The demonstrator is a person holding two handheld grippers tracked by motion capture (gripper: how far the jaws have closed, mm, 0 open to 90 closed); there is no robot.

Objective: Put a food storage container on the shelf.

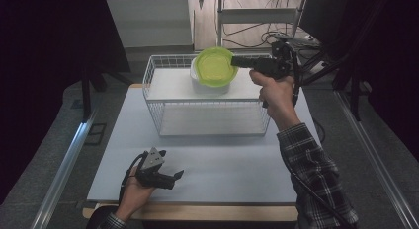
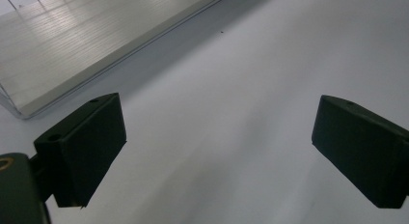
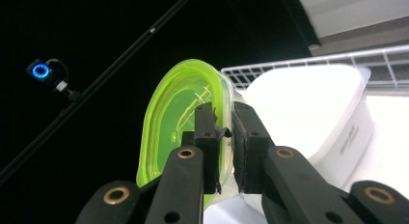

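Resting near the table's (image 1: 207, 160) front edge, my left gripper (image 1: 174, 175) lay low with jaws spread wide, nothing between them. Beyond it stood the wire basket (image 1: 160, 98), a white tub (image 1: 210, 83) on its top shelf. Farther back, my right gripper (image 1: 236, 61) was clenched on the rim of the green lid (image 1: 213, 65), held tilted just above the tub.

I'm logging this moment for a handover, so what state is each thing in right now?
green lid: off the container, tilted, clamped at its rim.
white container: uncovered, upright on the rack's top shelf.
wire rack: upright on the table.
right gripper: shut on the green lid, raised above the rack.
left gripper: open, nothing between its jaws, low over the table.
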